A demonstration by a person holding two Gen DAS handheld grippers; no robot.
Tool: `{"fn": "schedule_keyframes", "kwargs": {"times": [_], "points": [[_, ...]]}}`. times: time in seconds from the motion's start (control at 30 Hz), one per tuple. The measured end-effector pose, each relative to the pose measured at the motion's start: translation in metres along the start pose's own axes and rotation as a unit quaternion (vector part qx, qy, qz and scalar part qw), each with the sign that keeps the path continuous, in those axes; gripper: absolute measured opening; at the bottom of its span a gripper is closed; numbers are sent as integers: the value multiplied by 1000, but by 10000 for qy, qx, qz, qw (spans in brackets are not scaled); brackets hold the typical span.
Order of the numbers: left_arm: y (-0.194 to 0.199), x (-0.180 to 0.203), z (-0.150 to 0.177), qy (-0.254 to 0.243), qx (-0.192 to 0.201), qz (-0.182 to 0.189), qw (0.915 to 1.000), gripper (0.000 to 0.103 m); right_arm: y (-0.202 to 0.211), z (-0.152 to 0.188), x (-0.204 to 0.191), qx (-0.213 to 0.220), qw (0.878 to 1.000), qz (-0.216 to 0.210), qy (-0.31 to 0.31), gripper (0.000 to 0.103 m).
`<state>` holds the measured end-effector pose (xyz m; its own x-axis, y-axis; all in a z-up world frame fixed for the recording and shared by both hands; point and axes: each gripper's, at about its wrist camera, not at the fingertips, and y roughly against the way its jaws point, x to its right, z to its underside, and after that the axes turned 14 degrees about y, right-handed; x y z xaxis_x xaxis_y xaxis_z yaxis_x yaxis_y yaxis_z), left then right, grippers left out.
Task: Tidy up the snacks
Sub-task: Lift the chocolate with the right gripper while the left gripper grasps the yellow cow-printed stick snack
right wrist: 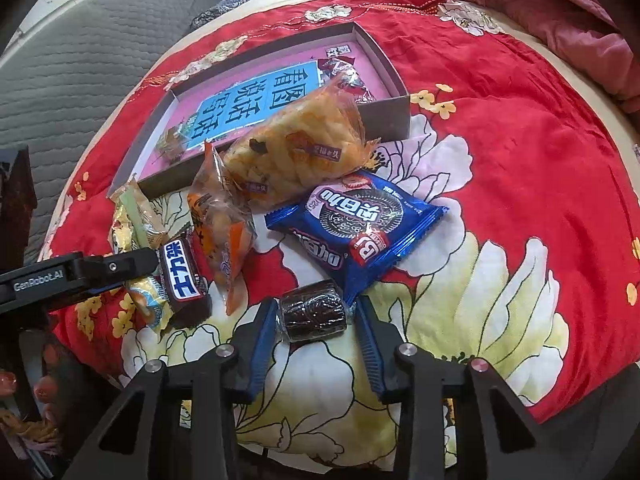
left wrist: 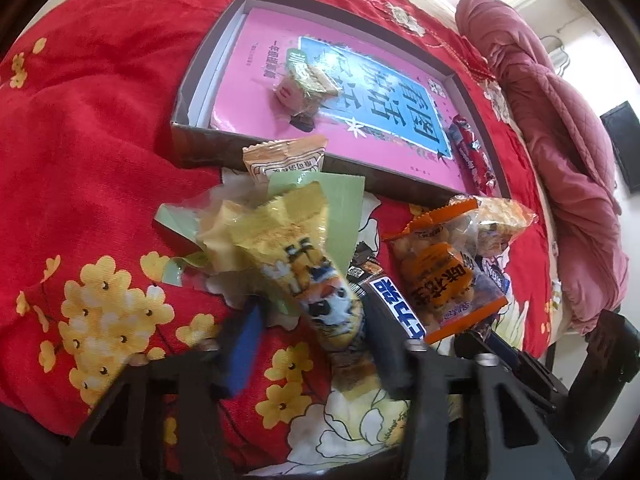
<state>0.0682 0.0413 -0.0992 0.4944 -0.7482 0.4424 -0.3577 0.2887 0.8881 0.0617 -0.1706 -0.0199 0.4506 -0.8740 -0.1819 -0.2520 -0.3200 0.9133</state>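
With the right gripper [right wrist: 316, 316] closed on the dark round wrapped cookie [right wrist: 313, 311] at lower centre and the left gripper [left wrist: 312, 328] pinching the yellow crinkled snack packet [left wrist: 296, 264], both should lift straight up before moving to the shallow cardboard box [right wrist: 394, 118] in the upper part.

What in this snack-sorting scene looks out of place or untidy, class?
The bread packet lies askew across the cardboard box's front wall, half in and half out. Inside the box a pink book covers the floor, odd for a snack box. Most snacks remain heaped on the red bedspread.
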Motion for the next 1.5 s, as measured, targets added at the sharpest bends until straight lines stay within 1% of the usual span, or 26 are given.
{"fn": "schedule_keyframes", "kwargs": {"times": [0.03, 0.27, 0.37, 0.47, 0.67, 0.87, 1.07, 1.27, 1.5], "points": [[0, 0, 0, -2, -2, -30, 10000, 34, 1, 0, 0, 16, 10000, -34, -16, 39], [7, -6, 1, 65, -65, 90, 9999, 28, 12, 3, 0, 117, 9997, -199, -40, 39], [13, -10, 2, 101, -62, 136, 9998, 27, 15, 4, 0, 140, 9995, -267, -57, 39], [23, -9, 2, 90, 24, 157, 9998, 27, 19, 5, -3, 189, 9992, -338, 11, 39], [34, -6, 4, 24, 112, 149, 9998, 27, 17, 3, -11, 147, 9990, -375, 174, 39], [50, 4, 4, -182, 346, 216, 9990, 27, 31, -1, -13, 446, 9980, -393, 237, 39], [67, 15, 0, -366, 651, 307, 9967, 27, 45, -7, -6, 760, 9965, -284, 186, 39], [73, 21, -8, -425, 800, 423, 9950, 26, 57, -23, -7, 1065, 9938, -180, 274, 39], [78, 27, -24, -396, 977, 556, 9929, 26, 64, -46, -7, 1336, 9904, -188, 298, 39]]}}
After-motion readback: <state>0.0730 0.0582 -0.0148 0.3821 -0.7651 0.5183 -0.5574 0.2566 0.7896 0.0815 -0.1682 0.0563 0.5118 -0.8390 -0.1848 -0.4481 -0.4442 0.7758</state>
